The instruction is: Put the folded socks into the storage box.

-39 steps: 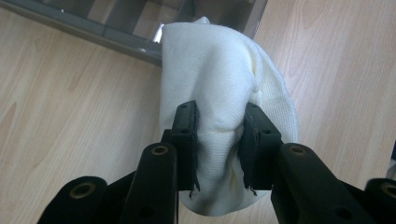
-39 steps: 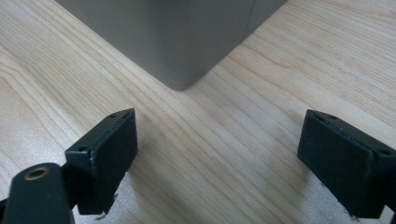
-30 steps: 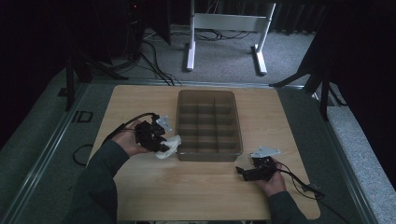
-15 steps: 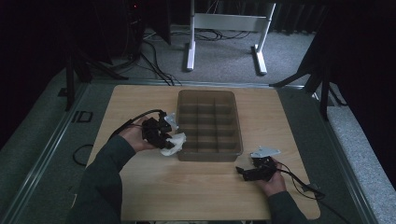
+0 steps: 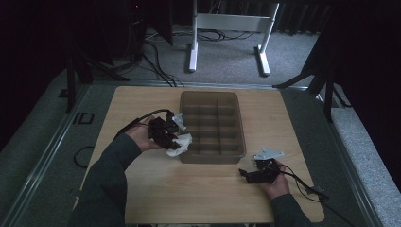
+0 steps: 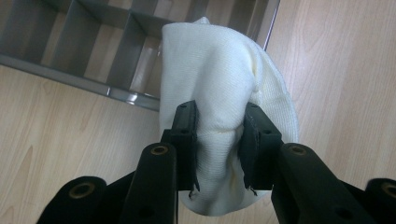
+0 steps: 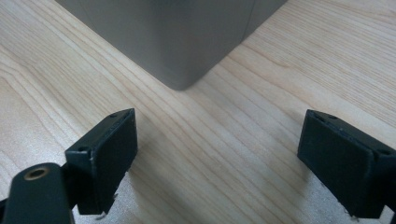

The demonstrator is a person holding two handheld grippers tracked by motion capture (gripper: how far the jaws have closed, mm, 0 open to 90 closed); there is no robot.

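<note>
- The left gripper (image 5: 171,138) sits at the left of the scene, just beside the near-left side of the divided bin (image 5: 239,142). Its fingers (image 6: 186,135) are pinched on a white knitted cloth (image 6: 224,79), bunched into a soft fold between them.
- In the left gripper view the cloth hangs over the bin's corner, partly above the counter (image 5: 142,189) and partly above the nearest compartment; whether it touches the rim I cannot tell.
- A second pale piece (image 5: 178,121) shows just beyond the left gripper in the high view; what it is stays unclear.
- Step in hand, as I judge it: carrying the cloth to the bin for stowing in one of its cells. The next move calls for shifting the cloth fully over a compartment, lowering it inside the walls, then opening the fingers so it drops clear of the dividers.
- The bin is translucent grey-brown, split into rows of small compartments, and those in view look empty.
- The right gripper (image 5: 253,174) rests low on the counter near the bin's near-right corner, its fingers (image 7: 105,154) spread wide with nothing between them, pointing at that corner (image 7: 182,79).
- The counter is light wood grain, otherwise bare.
- The room is dim: grey carpet, black cables, and a white stand (image 5: 227,28) at the far side.
</note>
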